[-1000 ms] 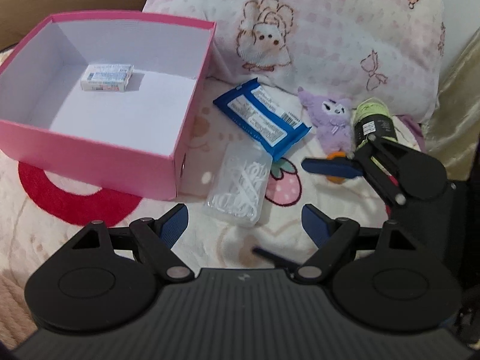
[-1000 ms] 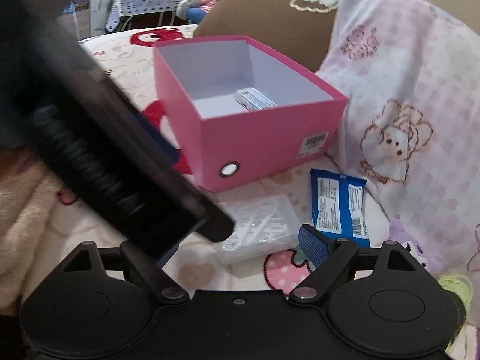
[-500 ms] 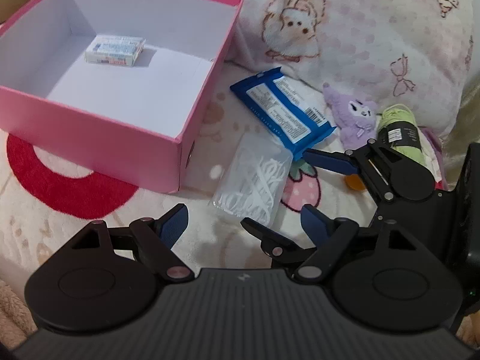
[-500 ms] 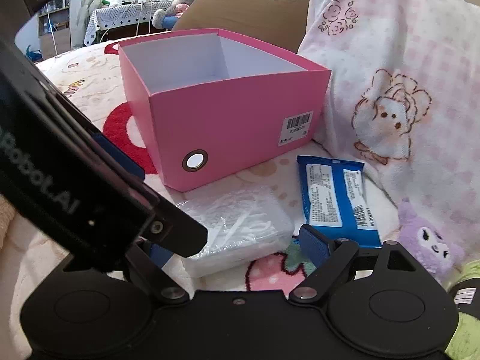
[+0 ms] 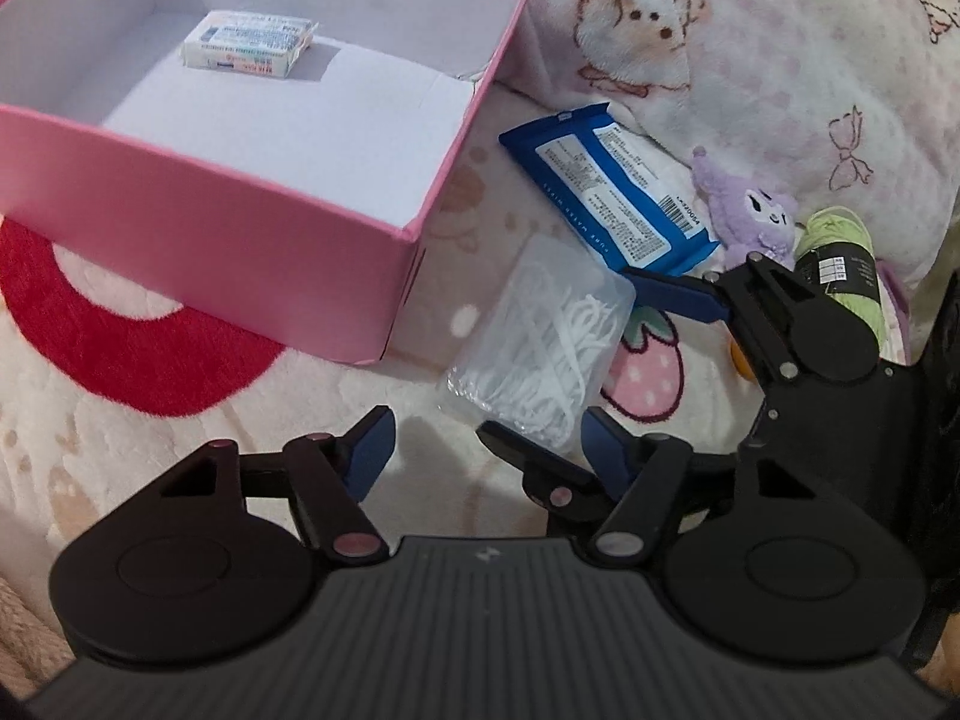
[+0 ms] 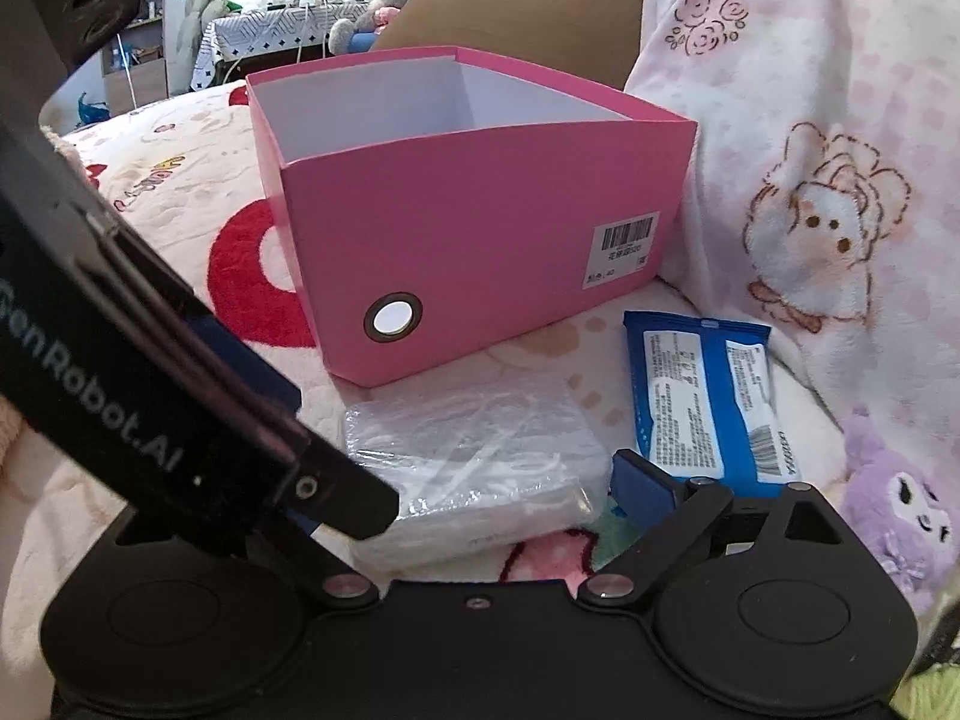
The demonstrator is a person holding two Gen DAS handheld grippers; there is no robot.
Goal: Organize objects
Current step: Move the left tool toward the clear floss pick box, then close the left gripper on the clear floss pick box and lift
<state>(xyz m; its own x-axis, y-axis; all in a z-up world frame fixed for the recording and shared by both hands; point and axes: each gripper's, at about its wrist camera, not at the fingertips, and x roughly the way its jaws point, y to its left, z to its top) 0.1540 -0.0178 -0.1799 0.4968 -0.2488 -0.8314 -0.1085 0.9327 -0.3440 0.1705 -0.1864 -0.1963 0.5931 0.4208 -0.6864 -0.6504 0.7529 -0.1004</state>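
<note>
Left wrist view, box: the pink box point(image 5: 240, 228) fills the upper left of the frame, with a small white packet point(image 5: 249, 45) lying on its floor.
Left wrist view, floss case: the clear floss-pick case point(image 5: 546, 348) lies on the blanket point(image 5: 120, 456) at frame centre, just right of the box's near corner, its long axis running from lower left to upper right.
Left wrist view, left gripper: the left gripper point(image 5: 486, 450) stands half open at the lower middle; its jaws have just been closing and nothing is between them. The case's near end lies just ahead, toward the right finger.
Left wrist view, right gripper: the right gripper point(image 5: 576, 360) comes in from the right edge, one finger at each end of the case, so it is the nearer hand.
Left wrist view, others: blue wipes pack point(image 5: 606, 198), purple plush point(image 5: 750, 216) and green yarn roll point(image 5: 840, 270) lie at right.

Right wrist view, jaws: the right gripper point(image 6: 474, 498) is wide open, jaws just opening, the floss-pick case point(image 6: 468, 468) between them; whether the pads touch it I cannot tell.
Right wrist view, blocking: the left gripper's body covers the lower left.
Right wrist view, goal: the pink box point(image 6: 480, 252) stands just beyond the case, upper centre.
</note>
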